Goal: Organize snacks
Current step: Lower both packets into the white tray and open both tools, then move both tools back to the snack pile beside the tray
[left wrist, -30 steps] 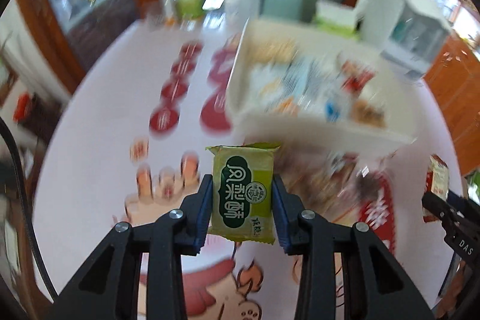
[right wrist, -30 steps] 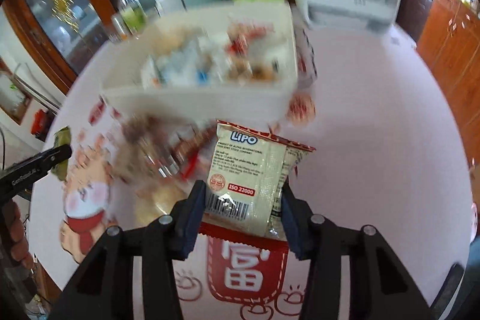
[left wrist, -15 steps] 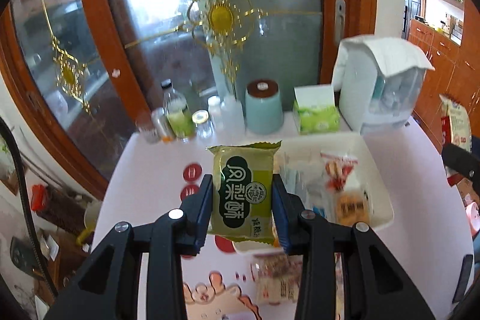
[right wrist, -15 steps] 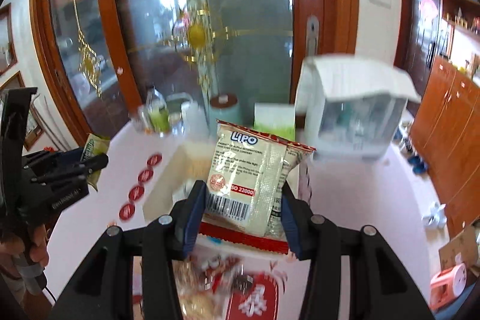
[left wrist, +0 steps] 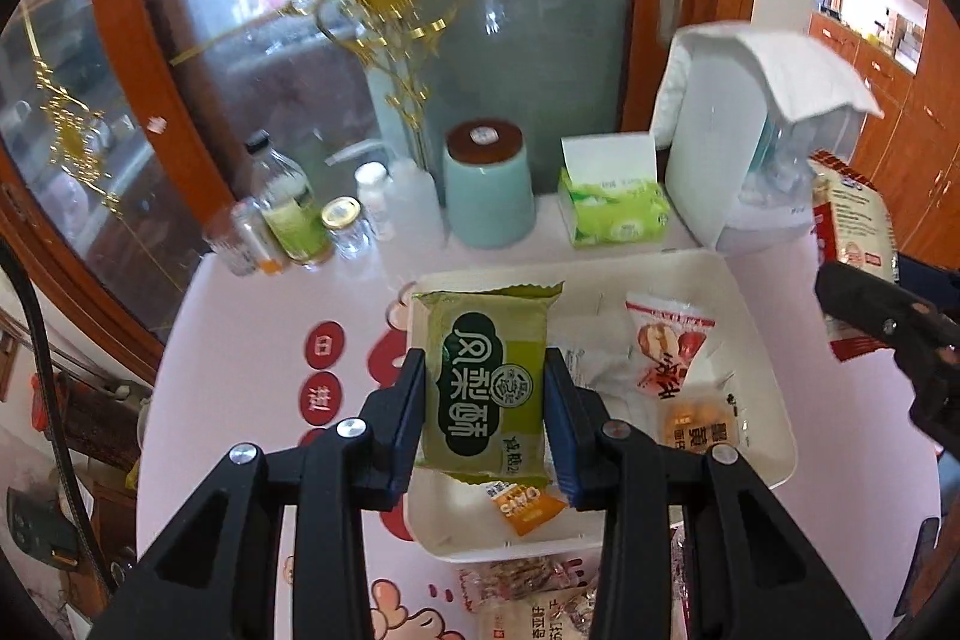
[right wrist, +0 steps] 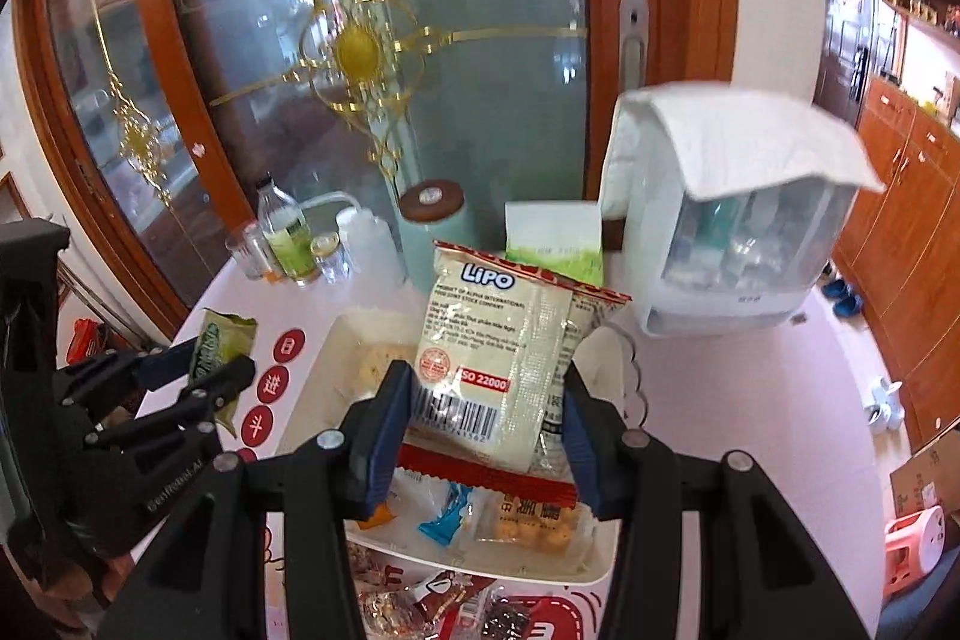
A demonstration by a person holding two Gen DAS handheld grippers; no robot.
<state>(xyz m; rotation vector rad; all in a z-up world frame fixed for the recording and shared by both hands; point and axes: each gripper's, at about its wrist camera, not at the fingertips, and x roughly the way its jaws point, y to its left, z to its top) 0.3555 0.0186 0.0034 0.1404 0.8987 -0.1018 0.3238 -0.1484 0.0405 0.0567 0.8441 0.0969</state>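
A green foil snack packet with dark Chinese lettering [left wrist: 486,388] stands upright, pinched at both side edges, above the near left part of a white rectangular plastic tray [left wrist: 774,400]. A cream Lipo biscuit packet with red crimped ends [right wrist: 504,370] is likewise held upright over that tray, which already contains several small wrapped snacks.

White tray [left wrist: 774,436]: open from above, its floor partly covered by loose snack packets [left wrist: 666,346]. Behind the tray, a barrier row along the glass door: bottles and jars [left wrist: 288,220], teal canister [left wrist: 489,196], tissue box [left wrist: 612,214], white dispenser [left wrist: 720,142]. Left and right of the tray, bare tablecloth [right wrist: 750,430]. In front, more packets [left wrist: 528,580] crowd the cloth.
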